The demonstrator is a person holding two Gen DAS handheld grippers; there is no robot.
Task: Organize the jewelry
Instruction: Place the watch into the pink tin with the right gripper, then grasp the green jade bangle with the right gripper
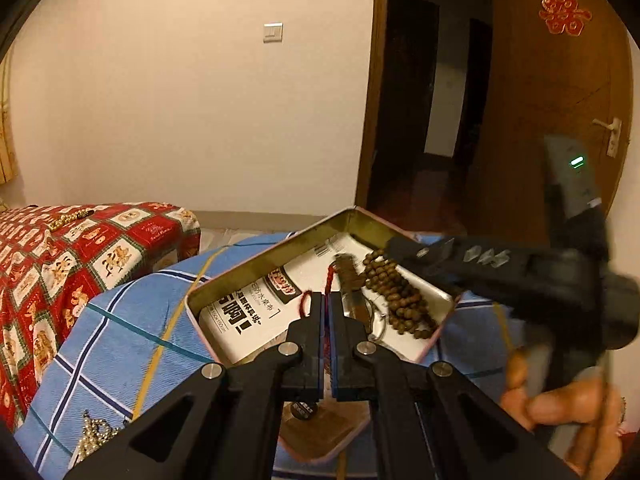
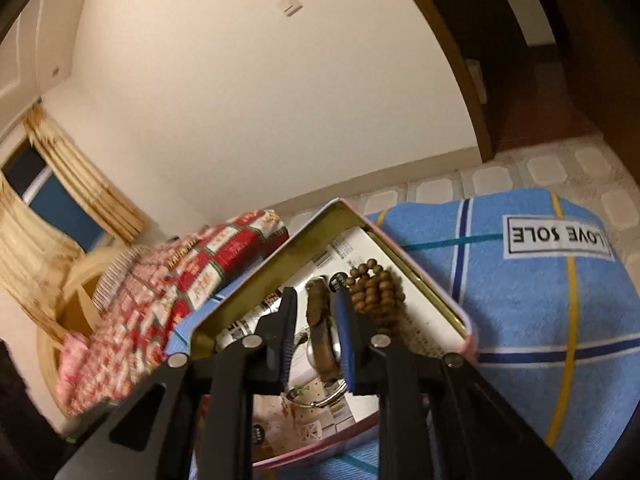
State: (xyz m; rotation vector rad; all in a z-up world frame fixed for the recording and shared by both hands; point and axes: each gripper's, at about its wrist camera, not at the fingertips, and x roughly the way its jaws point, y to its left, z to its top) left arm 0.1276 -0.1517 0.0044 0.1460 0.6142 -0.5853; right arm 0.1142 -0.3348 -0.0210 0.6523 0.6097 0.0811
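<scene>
The red cord (image 1: 329, 280) lay in the tin (image 1: 256, 258), pinched by the closed left gripper (image 1: 326, 300); the right gripper (image 2: 316, 300) (fingers apart) straddled a brown pendant (image 2: 318, 304), beads (image 2: 376, 288) just right.

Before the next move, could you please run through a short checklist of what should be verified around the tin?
1. Left gripper shut on the red cord: ok, the cord sits between the closed fingers.
2. Right gripper open: ok, jaws apart over the tin.
3. Brown bead string inside the tin: ok, lying on the white paper.
4. Metal ring inside the tin: ok.
5. Whether the red cord is tied to the brown piece: cannot tell, the fingers hide the joint.
6. All jewelry gathered: not ok, a metallic chain lies on the blue cloth.
</scene>
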